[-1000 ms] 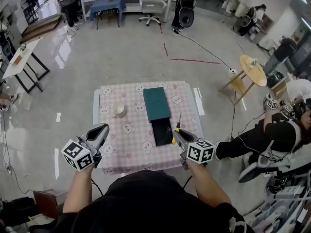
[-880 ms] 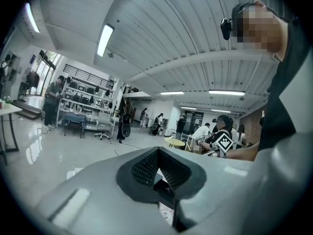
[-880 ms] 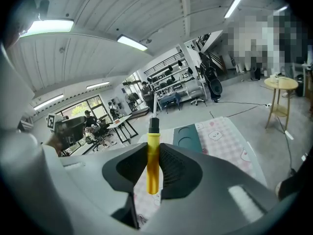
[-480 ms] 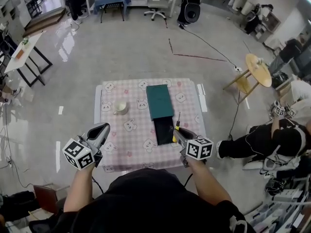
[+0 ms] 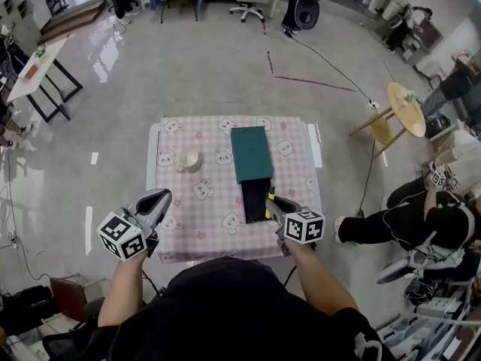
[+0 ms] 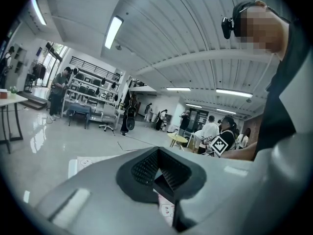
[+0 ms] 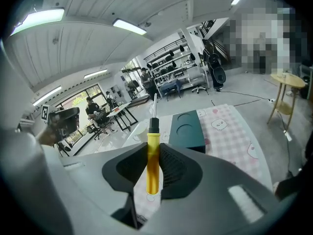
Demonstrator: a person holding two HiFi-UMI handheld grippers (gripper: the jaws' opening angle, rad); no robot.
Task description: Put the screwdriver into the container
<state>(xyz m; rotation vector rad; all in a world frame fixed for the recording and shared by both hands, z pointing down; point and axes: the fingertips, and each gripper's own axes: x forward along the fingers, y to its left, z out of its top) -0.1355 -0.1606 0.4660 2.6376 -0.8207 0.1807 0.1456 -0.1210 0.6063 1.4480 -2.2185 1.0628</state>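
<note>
- The table point(image 5: 210, 220) carries everything within reach in front of the person. Against the picture from a second ago it sits a little differently in the head view, which looks like a head shift. Nothing on it has moved.
- The container point(image 5: 254, 199) lies mid-table as a dark open tray. Its teal lid point(image 5: 251, 153) is pushed to the far end, probably to leave the near opening free for the tool.
- The left hand-held gripper point(image 5: 154, 200) hangs over the table's near-left corner with its jaws pressed together and empty. It looks parked out of the way, much as it was a second ago.
- The right hand-held gripper point(image 7: 154, 168) pinches the screwdriver point(image 7: 153, 155) by its yellow handle, shaft pointing away towards the lid. Held lengthwise like this, the tool lines up with the long tray. It hovers at the tray's near-right edge, slightly closer than before, and is not yet inside.
- A cup point(image 5: 187, 159) stands well apart on the left, unchanged.
</note>
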